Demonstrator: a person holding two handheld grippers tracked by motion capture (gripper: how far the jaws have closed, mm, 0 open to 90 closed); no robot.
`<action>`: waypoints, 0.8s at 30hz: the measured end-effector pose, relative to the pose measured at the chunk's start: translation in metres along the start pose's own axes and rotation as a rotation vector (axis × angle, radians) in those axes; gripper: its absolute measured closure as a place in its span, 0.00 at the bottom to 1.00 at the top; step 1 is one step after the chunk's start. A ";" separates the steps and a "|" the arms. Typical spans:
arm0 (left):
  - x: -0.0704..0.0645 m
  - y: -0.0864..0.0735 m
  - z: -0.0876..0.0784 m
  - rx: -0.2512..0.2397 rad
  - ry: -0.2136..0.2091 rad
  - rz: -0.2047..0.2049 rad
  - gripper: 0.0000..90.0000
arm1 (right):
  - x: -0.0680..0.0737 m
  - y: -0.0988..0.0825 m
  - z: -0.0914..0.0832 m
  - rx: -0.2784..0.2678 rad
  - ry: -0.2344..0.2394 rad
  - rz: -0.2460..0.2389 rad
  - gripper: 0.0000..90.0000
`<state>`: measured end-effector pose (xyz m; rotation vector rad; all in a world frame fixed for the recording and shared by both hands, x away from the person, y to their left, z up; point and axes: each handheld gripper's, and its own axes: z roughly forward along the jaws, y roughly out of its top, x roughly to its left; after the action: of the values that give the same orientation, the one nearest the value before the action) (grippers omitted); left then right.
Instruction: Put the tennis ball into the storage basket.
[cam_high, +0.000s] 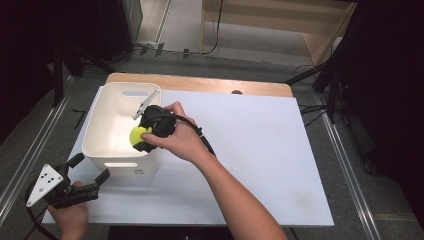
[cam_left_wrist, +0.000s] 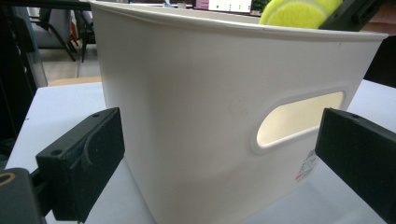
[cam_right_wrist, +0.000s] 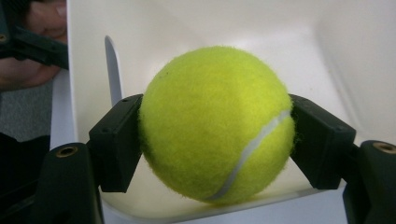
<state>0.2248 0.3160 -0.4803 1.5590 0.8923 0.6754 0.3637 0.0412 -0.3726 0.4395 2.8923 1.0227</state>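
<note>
Right gripper (cam_high: 141, 136) has its jaws clamped on a yellow tennis ball (cam_right_wrist: 217, 123), holding it over the inside of the white bin (cam_high: 100, 127) on the white table (cam_high: 260, 150), while left gripper (cam_high: 90, 172) sits just beside the bin's near wall, jaws apart.

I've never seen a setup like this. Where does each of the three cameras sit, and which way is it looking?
High view: above the person's side, looking forward and down on the table; both forearms and each hand-held gripper, left and right, show.
Left gripper view: rides the left gripper, facing the white bin; its spread black jaws show.
Right gripper view: rides the right gripper, looking into the bin; its jaws clamp the tennis ball.
Shared: all three show bin and ball.
</note>
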 end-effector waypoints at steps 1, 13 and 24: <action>0.000 0.000 0.000 0.000 0.000 -0.001 0.02 | 0.000 0.000 0.002 0.013 0.000 -0.009 0.27; 0.000 0.000 0.000 -0.002 0.001 -0.003 0.02 | 0.001 -0.003 0.003 0.003 0.008 0.005 0.13; 0.000 0.000 0.000 0.002 0.002 0.000 0.02 | 0.003 -0.018 -0.027 -0.103 -0.091 0.008 0.10</action>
<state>0.2247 0.3156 -0.4803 1.5602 0.8946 0.6771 0.3530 0.0125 -0.3622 0.4794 2.7456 1.1165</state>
